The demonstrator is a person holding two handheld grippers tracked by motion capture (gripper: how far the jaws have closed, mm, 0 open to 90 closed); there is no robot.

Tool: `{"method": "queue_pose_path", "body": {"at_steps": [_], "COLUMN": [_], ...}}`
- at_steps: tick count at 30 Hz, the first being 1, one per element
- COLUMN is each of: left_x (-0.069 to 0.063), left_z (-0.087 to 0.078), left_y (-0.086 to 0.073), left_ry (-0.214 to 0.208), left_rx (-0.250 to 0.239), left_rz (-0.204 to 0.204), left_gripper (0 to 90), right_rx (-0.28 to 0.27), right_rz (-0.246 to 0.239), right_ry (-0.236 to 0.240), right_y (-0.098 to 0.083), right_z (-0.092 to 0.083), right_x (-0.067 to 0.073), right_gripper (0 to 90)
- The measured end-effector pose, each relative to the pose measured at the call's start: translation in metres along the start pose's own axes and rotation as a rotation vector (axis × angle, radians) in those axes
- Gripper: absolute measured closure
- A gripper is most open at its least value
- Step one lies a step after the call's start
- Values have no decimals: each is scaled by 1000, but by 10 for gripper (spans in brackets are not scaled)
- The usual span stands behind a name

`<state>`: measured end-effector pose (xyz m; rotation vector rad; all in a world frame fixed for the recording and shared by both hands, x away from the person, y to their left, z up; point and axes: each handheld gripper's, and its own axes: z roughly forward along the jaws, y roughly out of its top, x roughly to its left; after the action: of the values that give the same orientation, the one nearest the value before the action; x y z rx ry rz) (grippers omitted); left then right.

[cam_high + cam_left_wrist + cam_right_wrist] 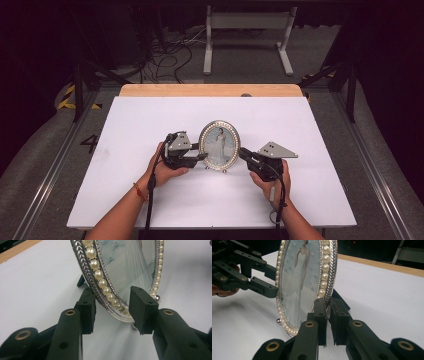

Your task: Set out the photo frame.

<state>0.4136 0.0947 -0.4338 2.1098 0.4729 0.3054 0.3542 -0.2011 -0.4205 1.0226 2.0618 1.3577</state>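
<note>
Oval picture frame [219,145] stands upright near the middle of the white counter [150,200], a little toward the near edge, held between the two grippers so that it cannot tip while it rests on its small ball feet.

Nearest, the person's hands come in over the near edge, each wrapped around a gripper handle. The right gripper [327,305] reaches in from the frame's right side; in the right gripper view its jaws are clenched on the silver, pearl-studded rim [325,270], one pad on the front face and one on the back, low on the edge. That low, edge-on grip looks chosen to steady the frame without covering the photograph of a figure in a long white dress [298,272].

The left gripper [112,305] comes from the opposite side. In the left gripper view its jaws straddle the rim with clear gaps on both sides, so they are released and not touching, apparently either about to close or just let go; I judge it acts as a guard against toppling.

Behind the frame a dark easel strut [340,300] props it from the back. Farther off the counter runs bare to its wooden far edge [210,90], with cables and a pale stand on the floor beyond.
</note>
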Motion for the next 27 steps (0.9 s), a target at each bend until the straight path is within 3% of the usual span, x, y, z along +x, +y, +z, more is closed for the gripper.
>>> {"method": "queue_pose_path", "body": {"at_steps": [27], "left_x": [-8], "left_z": [-3], "left_y": [-5], "left_ry": [-4], "left_rx": [53], "left_rz": [43], "left_gripper": [653], "right_rx": [-4], "right_rz": [19], "right_ry": [7], "right_y": [1], "right_z": [7], "right_x": [-4], "right_gripper": [829]}}
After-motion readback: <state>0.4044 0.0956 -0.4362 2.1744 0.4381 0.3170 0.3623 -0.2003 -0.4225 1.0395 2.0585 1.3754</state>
